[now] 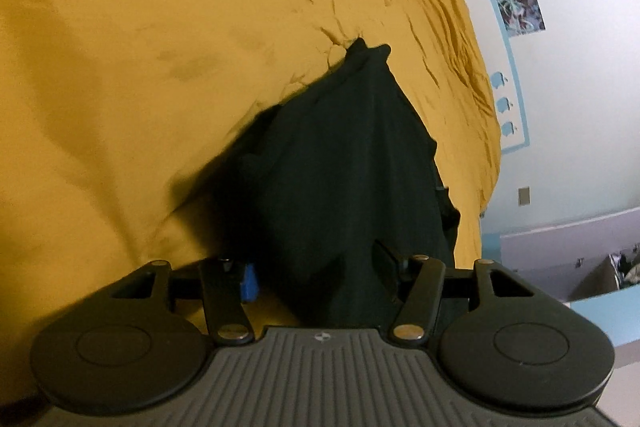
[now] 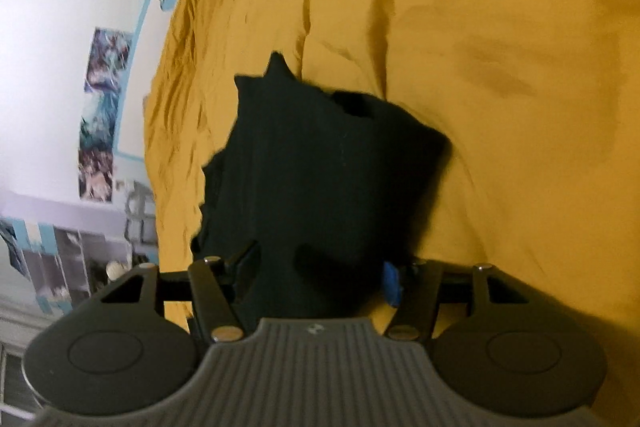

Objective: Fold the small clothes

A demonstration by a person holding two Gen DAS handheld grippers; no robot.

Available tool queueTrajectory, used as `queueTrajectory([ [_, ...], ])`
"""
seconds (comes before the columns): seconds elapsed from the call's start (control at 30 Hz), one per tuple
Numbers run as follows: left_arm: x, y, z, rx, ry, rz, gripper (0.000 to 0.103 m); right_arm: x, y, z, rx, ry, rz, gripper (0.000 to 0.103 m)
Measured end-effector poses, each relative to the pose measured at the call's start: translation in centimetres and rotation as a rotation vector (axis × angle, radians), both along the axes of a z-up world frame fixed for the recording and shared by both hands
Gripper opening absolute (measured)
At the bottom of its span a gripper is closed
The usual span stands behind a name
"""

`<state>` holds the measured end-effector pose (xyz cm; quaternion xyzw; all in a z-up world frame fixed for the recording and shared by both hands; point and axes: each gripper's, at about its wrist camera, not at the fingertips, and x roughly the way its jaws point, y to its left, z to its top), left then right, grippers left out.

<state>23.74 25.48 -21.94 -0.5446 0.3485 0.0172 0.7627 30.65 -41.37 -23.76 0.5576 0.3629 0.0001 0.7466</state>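
I judge the fold to be in progress, not complete: the dark garment [image 1: 344,163] hangs or drapes from both of my grippers above the yellow bedspread [image 1: 160,47], and no flat, squared fold lies on the bed yet. My left gripper [image 1: 316,267] has cloth bunched between its fingers and appears clamped on one near edge of the garment; my right gripper [image 2: 316,267] appears clamped on it likewise. The fingertips themselves are buried in the dark fabric, so the exact finger gap cannot be read. Both grippers point forward along the bed, tilted in opposite directions, with the wall [image 1: 580,27] at one side of each view. Remaining: lay the garment down, complete the fold, release.
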Motion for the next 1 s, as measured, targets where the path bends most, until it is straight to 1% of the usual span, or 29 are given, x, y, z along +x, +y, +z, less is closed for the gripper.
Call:
queueTrajectory([
  [0.1,0.7,-0.2,-0.5,0.010,0.001,0.029,0.068,1.2,0.4,-0.6,0.001,-0.007,-0.029,0.057],
  [0.13,0.8,-0.2,-0.5,0.008,-0.003,0.030,0.064,1.2,0.1,-0.6,-0.003,-0.009,-0.030,0.054],
  [0.17,0.9,-0.3,-0.5,0.002,-0.016,0.029,0.047,1.4,0.1,-0.6,-0.008,-0.008,-0.027,0.047],
  [0.2,1.1,-0.3,-0.6,0.001,-0.016,0.031,0.016,1.7,0.2,-0.6,-0.018,0.000,-0.024,0.040],
  [0.23,1.0,-0.3,-0.6,-0.004,-0.017,0.032,0.005,1.9,0.3,-0.7,-0.025,0.017,-0.018,0.019],
  [0.27,1.0,-0.3,-0.6,-0.015,-0.025,0.038,0.006,2.4,0.3,-0.9,-0.015,0.021,-0.015,0.013],
  [0.33,0.9,-0.4,0.0,-0.012,-0.037,0.039,0.005,2.7,0.0,-0.5,-0.008,0.027,-0.012,0.011],
  [0.4,0.8,-0.6,1.3,0.015,-0.068,0.030,0.004,3.2,-0.1,0.5,-0.016,0.017,0.003,0.010],
  [0.5,0.7,-1.1,4.0,0.058,-0.121,0.005,0.004,3.1,-0.3,2.8,-0.012,-0.027,0.024,0.008],
  [0.57,0.6,-1.3,5.6,0.054,-0.146,-0.014,0.004,2.7,-0.4,4.7,-0.020,-0.074,0.044,0.007],
  [0.67,-0.6,-1.7,7.8,0.060,-0.187,-0.039,0.004,1.3,-1.0,7.8,-0.031,-0.125,0.060,0.007],
  [0.73,-2.4,-2.1,8.9,0.046,-0.218,-0.052,0.004,-0.5,-1.9,9.6,-0.038,-0.146,0.066,0.007],
  [0.8,-4.8,-2.4,9.4,0.023,-0.231,-0.073,0.004,-2.9,-3.1,10.6,-0.041,-0.149,0.074,0.007],
  [0.83,-6.3,-2.7,9.4,0.022,-0.230,-0.083,0.004,-4.5,-3.8,10.9,-0.048,-0.145,0.082,0.007],
  [0.9,-8.6,-3.4,8.9,0.043,-0.198,-0.110,0.004,-7.3,-5.0,10.6,-0.065,-0.121,0.096,0.007],
  [0.93,-9.7,-3.6,8.1,0.041,-0.172,-0.119,0.004,-8.6,-5.5,9.9,-0.071,-0.089,0.102,0.007],
  [1.0,-11.2,-4.0,5.6,0.033,-0.091,-0.134,0.004,-10.6,-6.5,7.8,-0.062,-0.023,0.102,0.007],
])
